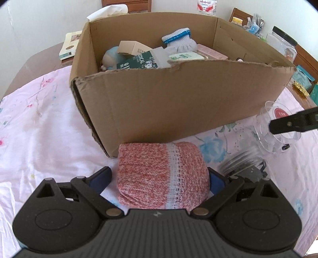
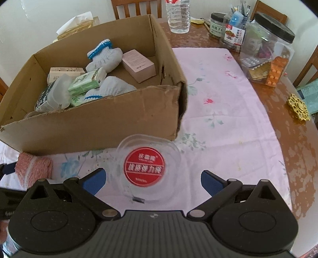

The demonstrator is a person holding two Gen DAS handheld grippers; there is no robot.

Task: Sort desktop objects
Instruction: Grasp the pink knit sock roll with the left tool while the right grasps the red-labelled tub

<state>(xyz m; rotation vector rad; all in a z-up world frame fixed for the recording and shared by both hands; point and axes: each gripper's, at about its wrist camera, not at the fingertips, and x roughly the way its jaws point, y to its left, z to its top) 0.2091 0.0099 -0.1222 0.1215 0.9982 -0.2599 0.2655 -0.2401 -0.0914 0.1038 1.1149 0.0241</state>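
While the left gripper [image 1: 159, 178] squeezes the soft, light knitted roll [image 1: 163, 176] lying before the cardboard box [image 1: 178, 95], the right gripper [image 2: 152, 178] gapes around the slippery, brittle-looking clear tub [image 2: 147, 164], best pinched across its sides.

A home dining room: wooden chairs [image 2: 137, 8] ring a glossy wooden bench [image 2: 288, 123] under a floral cloth [image 2: 228, 119], crowded with medicine jars [image 2: 268, 49] and a water bottle [image 2: 178, 15].
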